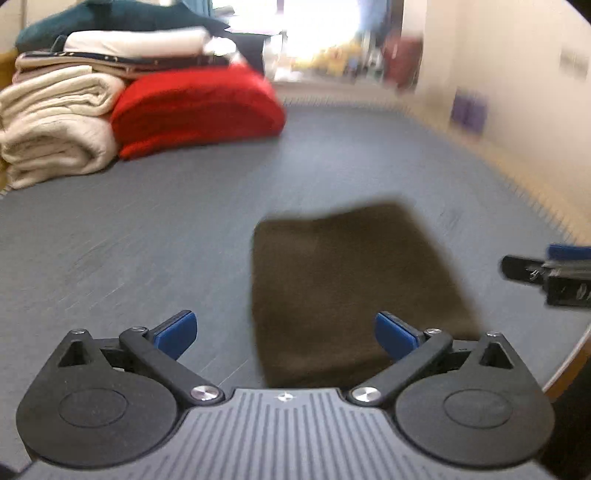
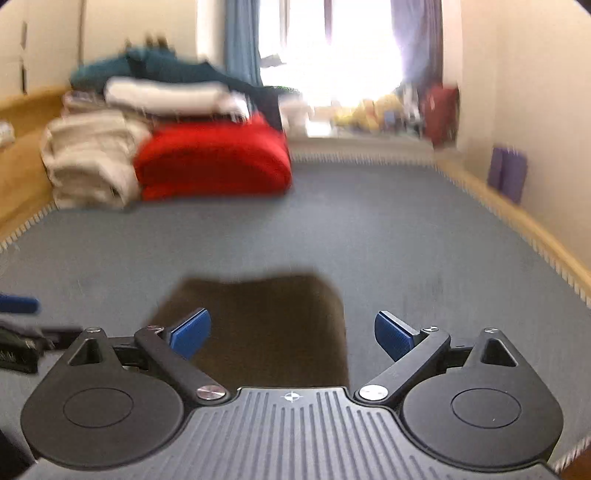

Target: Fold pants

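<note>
Dark brown pants (image 1: 347, 291) lie folded into a compact rectangle on the grey mat (image 1: 147, 229). My left gripper (image 1: 286, 334) hangs above their near edge, open wide, blue pads apart with nothing between them. In the right wrist view the same folded pants (image 2: 266, 325) sit just ahead, and my right gripper (image 2: 291, 334) is open above their near right part, holding nothing. Each gripper shows at the edge of the other's view: the right gripper (image 1: 546, 273) and the left gripper (image 2: 22, 325). Both views are blurred.
A stack of folded cream towels (image 1: 55, 125), a red blanket (image 1: 195, 110) and dark teal cloth (image 1: 110, 18) stands at the mat's far left. A wooden border (image 2: 517, 218) runs along the right side below a wall. A bright window (image 2: 332, 55) lies beyond.
</note>
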The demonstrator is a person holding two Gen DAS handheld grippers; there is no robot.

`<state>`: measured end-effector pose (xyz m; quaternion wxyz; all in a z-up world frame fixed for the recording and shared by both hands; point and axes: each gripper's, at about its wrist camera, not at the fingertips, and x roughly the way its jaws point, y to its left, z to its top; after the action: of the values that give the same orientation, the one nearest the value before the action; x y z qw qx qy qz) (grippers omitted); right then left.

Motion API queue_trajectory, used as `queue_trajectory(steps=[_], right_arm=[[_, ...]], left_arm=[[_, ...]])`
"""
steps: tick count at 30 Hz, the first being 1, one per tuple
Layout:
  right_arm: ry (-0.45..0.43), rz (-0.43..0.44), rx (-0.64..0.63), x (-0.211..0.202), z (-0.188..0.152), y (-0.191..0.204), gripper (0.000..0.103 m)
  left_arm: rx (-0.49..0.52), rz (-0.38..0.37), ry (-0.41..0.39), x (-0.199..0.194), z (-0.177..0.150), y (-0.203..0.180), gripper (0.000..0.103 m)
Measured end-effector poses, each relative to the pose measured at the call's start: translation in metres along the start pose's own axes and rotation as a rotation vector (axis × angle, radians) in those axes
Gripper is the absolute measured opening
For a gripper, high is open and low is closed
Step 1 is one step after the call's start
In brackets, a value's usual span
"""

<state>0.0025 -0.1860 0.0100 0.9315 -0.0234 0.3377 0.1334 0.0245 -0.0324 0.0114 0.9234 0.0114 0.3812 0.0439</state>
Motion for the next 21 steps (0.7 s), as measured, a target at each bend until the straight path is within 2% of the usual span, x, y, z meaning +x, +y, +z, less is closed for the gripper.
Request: queue_trajectory(steps=[2, 3, 5, 7, 9, 12, 15, 21], right_arm=[[0.106, -0.031, 0.048, 0.017, -0.005, 0.003, 0.09], [0.119, -0.034, 0.058, 0.022, -0.004, 0.005, 0.09], [0.096, -0.038, 0.049, 0.025, 0.001, 0.009, 0.09], [0.077, -0.043, 0.019, 0.027, 0.002, 0.011, 0.09], [0.091, -0.057, -0.005, 0.033, 0.001, 0.014, 0.091], [0.129, -0.054, 0.032, 0.041, 0.002, 0.011, 0.091], [0.13, -0.045, 0.053, 0.045, 0.005, 0.009, 0.091], [0.131, -0.049, 0.036, 0.042, -0.001, 0.012, 0.091]], left_arm=[[0.011, 0.006, 0.041, 0.009, 0.001, -0.002, 0.103], [0.007, -0.008, 0.037, 0.012, 0.004, -0.002, 0.103], [0.014, -0.002, 0.036, 0.017, 0.005, -0.001, 0.103], [0.022, -0.007, 0.074, 0.031, 0.004, -0.001, 0.103], [-0.011, -0.034, 0.128, 0.04, 0.003, 0.001, 0.103], [-0.071, -0.066, 0.18, 0.053, 0.0, 0.004, 0.103], [-0.042, -0.049, 0.162, 0.056, 0.001, -0.001, 0.103], [-0.026, -0.068, 0.139, 0.049, -0.001, -0.009, 0.103]])
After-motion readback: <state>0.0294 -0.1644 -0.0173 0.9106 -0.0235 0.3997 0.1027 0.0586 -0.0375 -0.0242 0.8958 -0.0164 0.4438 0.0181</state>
